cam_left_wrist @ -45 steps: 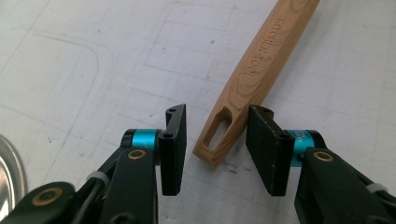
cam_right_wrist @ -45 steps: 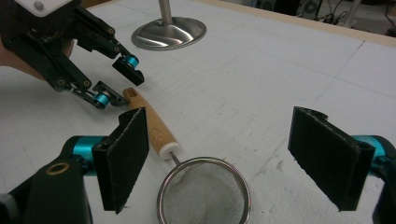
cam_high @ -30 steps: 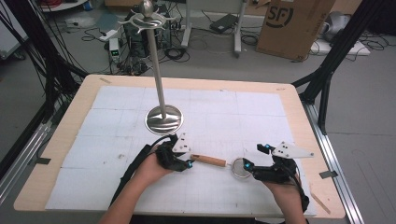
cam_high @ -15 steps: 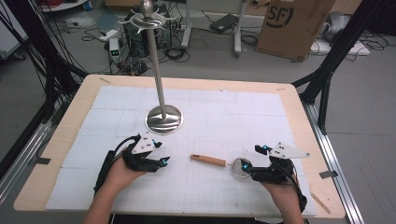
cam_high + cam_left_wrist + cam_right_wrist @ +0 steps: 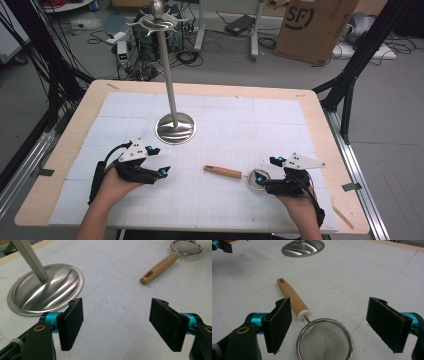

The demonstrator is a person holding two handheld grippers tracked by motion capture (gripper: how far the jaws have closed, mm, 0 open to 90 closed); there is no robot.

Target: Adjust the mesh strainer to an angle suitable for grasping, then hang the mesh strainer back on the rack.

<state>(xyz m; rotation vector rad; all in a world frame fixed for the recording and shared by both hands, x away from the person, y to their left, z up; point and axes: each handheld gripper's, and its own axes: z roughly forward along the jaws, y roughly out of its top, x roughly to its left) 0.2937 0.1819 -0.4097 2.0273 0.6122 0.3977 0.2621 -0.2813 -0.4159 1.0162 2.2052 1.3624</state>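
A small strainer lies flat on the white mat, its wooden handle [image 5: 222, 172] pointing left and its wire-mesh bowl [image 5: 259, 180] to the right. My left gripper [image 5: 157, 161] rests to the left of the handle, apart from it. Its jaws have just been opening and stand wide with nothing between them [image 5: 120, 325]. The handle [image 5: 160, 267] lies well ahead of it. My right gripper [image 5: 267, 169] is open over the mesh bowl [image 5: 324, 342], its pads clear of the rim on both sides, and the handle [image 5: 292, 298] runs away from it.
A steel stand with a round base [image 5: 175, 128] and a tall pole [image 5: 167, 75] topped with hooks stands at the mat's middle left. The base [image 5: 45, 292] is close ahead of the left gripper. The wooden table edge [image 5: 200, 89] borders the mat.
The left gripper let go of the strainer handle, drew away to the left and opened its jaws wider. The strainer stayed on the mat. The right gripper has not moved.
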